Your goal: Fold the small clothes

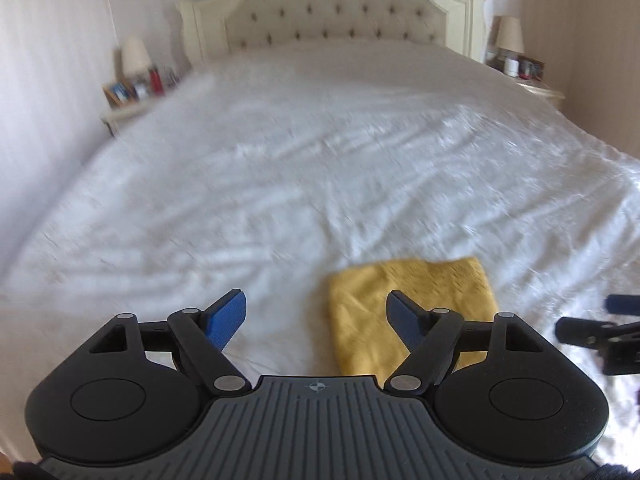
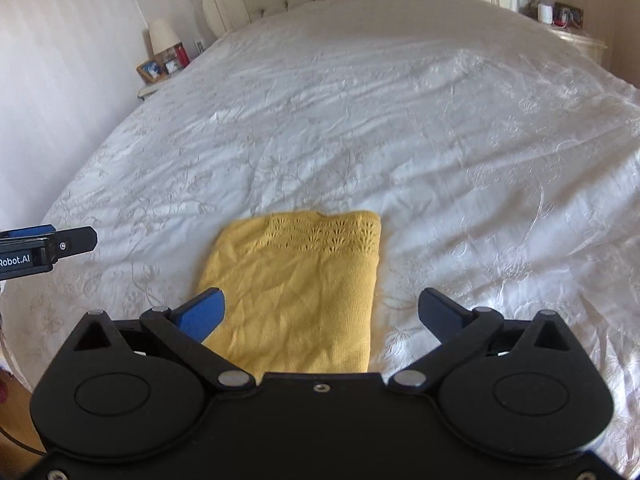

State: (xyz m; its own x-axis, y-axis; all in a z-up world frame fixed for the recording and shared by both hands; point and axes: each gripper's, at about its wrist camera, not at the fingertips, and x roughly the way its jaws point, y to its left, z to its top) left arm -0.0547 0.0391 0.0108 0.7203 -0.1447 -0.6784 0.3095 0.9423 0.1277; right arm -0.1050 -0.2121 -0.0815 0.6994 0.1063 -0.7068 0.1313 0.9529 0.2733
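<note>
- The only writing that can be read is on the black body of the left gripper (image 2: 60,242), seen from the side at the left edge of the right wrist view: white letters "Robot.AI", with the beginning cut by the picture border.
- The grey ribbed plate of the left gripper (image 1: 318,312) has a small round cross mark, without letters.
- The yellow knitted garment (image 2: 296,292) lies folded as a flat rectangle on the white bedspread (image 2: 400,140), near the foot edge of the bed. Its far edge has a band of small openwork holes.
- The left gripper stands with jaws wide apart and nothing is between the blue pads (image 1: 226,322). It is above the left side of the garment (image 1: 408,312) and does not touch it.
- The right gripper (image 2: 322,312) has its jaws spread very wide, also empty. The garment shows below and between its fingers, and no pad presses on it.
- The bedspread has a faint flower pattern and many soft wrinkles. From the garment to the tufted headboard (image 1: 340,8) it is bare.
- The left edge of the bed is close to a bedside table with a lamp (image 2: 162,36), a red bottle and photo frames.
- At the right edge stands another bedside table with a lamp (image 1: 510,34) and small jars; their labels are too small to read.
- A strip of wooden floor shows at the lower left corner of the right wrist view.
</note>
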